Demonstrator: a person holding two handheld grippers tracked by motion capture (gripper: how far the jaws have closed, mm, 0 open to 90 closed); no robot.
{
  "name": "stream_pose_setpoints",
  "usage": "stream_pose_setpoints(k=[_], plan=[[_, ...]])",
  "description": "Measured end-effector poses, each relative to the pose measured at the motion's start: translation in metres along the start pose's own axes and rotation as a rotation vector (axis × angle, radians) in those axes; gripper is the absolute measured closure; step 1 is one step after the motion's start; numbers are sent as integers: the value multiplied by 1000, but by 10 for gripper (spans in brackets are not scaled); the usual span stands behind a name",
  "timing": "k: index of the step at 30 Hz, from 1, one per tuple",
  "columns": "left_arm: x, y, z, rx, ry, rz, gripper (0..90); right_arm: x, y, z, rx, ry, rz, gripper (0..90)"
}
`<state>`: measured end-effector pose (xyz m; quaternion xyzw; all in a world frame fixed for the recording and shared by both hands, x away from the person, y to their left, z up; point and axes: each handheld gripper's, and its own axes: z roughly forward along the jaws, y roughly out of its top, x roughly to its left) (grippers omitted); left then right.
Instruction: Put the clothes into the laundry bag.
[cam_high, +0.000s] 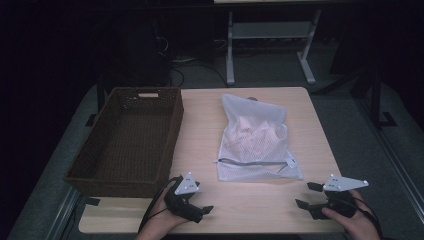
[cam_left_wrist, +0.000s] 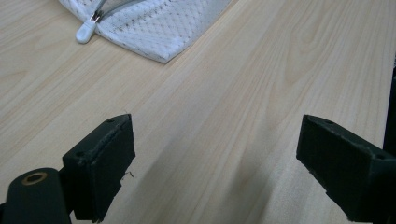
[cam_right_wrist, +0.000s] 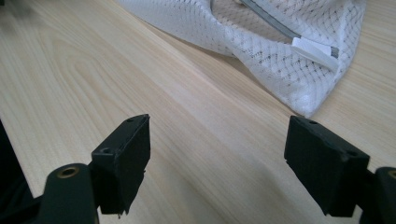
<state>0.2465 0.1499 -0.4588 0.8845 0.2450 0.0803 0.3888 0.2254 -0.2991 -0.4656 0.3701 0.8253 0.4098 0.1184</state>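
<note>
Meanwhile, white mesh zippered laundry bag (cam_high: 256, 140) holding pale garments lying flat mid-counter, zipper looking closed, pull tab (cam_right_wrist: 314, 50) at near right corner. Left claw (cam_high: 207, 209) and right claw (cam_high: 305, 196) both resting released, jaws spread, gripping nothing, near pale wooden counter (cam_high: 250, 210) front edge, short of bag. Dark brown woven rectangular basket (cam_high: 127, 142) sitting empty at left. Judging work barely begun: unzipping, emptying or moving all remaining.

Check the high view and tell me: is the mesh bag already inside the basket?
No, the mesh bag lies flat on the table, to the right of the basket.
</note>
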Motion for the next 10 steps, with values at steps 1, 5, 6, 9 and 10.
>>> stream_pose_setpoints(k=[1,5,6,9,10], plan=[[0,0,0,-1,0,0,108,0,0,0,-1,-1,-2,223],[2,-1,-1,-2,8,-6,108,0,0,-1,-7,2,-3,223],[2,-1,-1,-5,11,-7,108,0,0,-1,-9,2,-5,223],[3,-1,-3,-9,18,-10,109,0,0,-1,-15,0,-11,221],[4,-1,-3,-9,19,-11,109,0,0,-2,-17,2,-10,221]])
